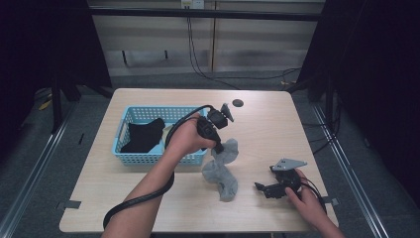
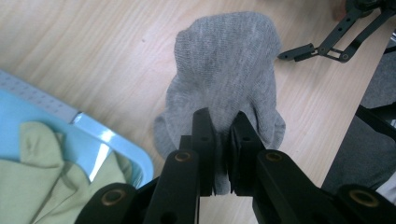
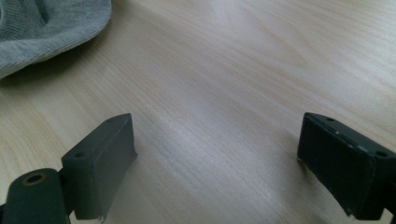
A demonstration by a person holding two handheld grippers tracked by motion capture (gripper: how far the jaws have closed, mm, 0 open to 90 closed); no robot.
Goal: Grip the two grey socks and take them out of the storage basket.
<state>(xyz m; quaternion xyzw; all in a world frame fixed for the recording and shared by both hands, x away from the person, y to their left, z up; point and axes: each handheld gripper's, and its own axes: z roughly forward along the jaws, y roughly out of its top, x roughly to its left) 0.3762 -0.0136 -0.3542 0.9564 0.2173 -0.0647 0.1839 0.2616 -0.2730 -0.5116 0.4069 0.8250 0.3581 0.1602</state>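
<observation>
A grey sock (image 1: pixel 222 171) hangs by its upper end from my left gripper (image 1: pixel 218 147), its lower part resting on the wooden table (image 1: pixel 257 129). In the left gripper view the jaws are shut on the grey sock (image 2: pixel 226 79), pinching its cloth between the pads. My right gripper (image 1: pixel 262 188) lies low on the table at the front right, wide open with bare wood between its fingers (image 3: pixel 105 158). A corner of the grey sock (image 3: pixel 46 23) shows at the top left of the right gripper view.
A blue plastic basket (image 1: pixel 130 115) stands at the left of the table with a black garment (image 1: pixel 143 135) inside it. Yellow-green cloth (image 2: pixel 42 172) lies in the basket by its rim (image 2: pixel 116 144). A small dark disc (image 1: pixel 237 103) sits near the far edge.
</observation>
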